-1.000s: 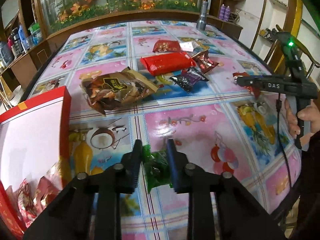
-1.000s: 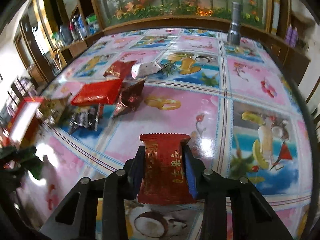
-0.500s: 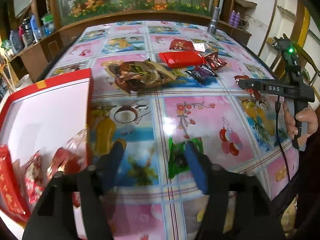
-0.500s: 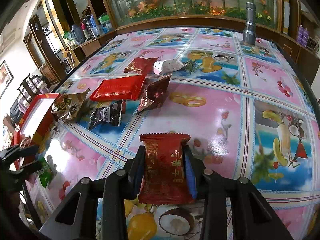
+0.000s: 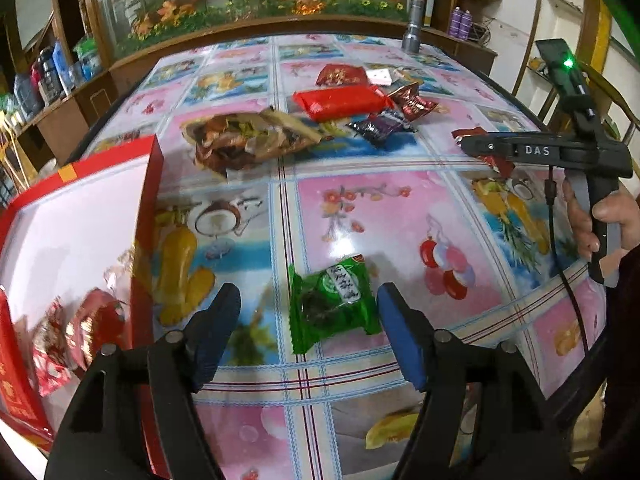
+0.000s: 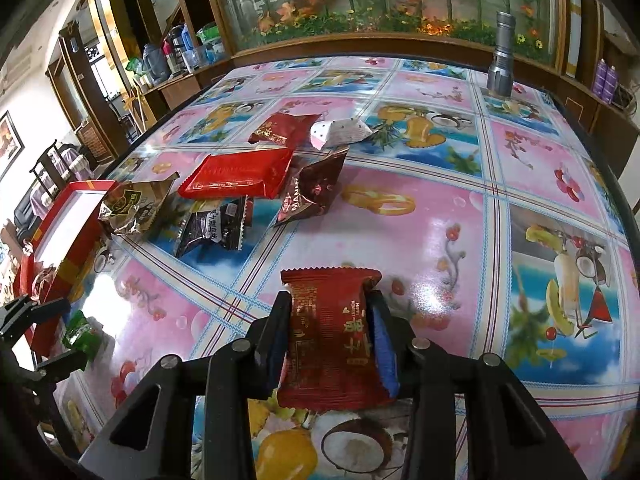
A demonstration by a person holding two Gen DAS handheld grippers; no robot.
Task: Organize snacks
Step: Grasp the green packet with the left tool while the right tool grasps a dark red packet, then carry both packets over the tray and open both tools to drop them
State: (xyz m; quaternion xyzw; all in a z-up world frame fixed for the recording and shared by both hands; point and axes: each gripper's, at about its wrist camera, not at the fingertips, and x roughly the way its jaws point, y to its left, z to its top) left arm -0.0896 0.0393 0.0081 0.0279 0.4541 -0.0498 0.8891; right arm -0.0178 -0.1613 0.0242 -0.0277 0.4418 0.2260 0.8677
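Note:
My left gripper (image 5: 308, 308) is open. A green snack packet (image 5: 332, 304) lies flat on the table between its fingers, touching neither; it also shows in the right wrist view (image 6: 82, 334). A red box (image 5: 72, 236) with a white inside stands to the left and holds several red wrapped snacks (image 5: 76, 332). My right gripper (image 6: 328, 320) is shut on a dark red snack packet (image 6: 332, 340), held above the table. In the left wrist view the right gripper (image 5: 472, 142) is at the right with the red packet (image 5: 498, 162) in its jaws.
A heap of snacks lies mid-table: a brown bag (image 5: 248, 140), a long red pack (image 5: 340, 100), a black packet (image 5: 380, 126), a maroon packet (image 6: 312, 192), a white packet (image 6: 340, 132). A metal flashlight (image 6: 502, 56) stands at the far edge. Shelves with bottles (image 6: 176, 52) lie beyond.
My left gripper opened and let go of the green packet, which now lies on the table next to the red box. The right gripper keeps hold of the red packet.

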